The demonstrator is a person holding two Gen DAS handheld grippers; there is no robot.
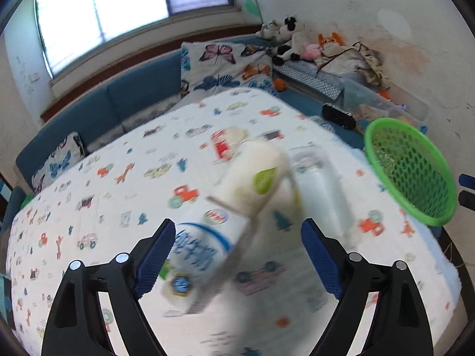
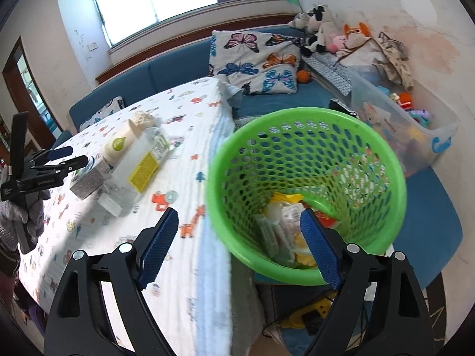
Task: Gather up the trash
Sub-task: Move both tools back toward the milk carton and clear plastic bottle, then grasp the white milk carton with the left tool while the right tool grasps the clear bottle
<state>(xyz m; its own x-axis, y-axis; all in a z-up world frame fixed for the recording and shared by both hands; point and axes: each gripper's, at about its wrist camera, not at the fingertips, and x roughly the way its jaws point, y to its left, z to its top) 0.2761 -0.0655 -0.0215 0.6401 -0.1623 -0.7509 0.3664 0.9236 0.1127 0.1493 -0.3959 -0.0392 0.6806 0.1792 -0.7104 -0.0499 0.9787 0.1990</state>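
The left gripper (image 1: 237,255) is seen with its blue-padded jaws spread wide, tilted downward; nothing is pressed between the pads. The right gripper (image 2: 239,247) is likewise held with jaws apart and angled downward, empty. In the right wrist view, the left gripper is seen at far left, carried by a gloved hand (image 2: 17,216).

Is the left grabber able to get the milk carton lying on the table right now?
Probably yes. The left gripper is open, and the milk carton lies between its fingers, beside the left pad. Nothing blocks it, though the picture is blurred.
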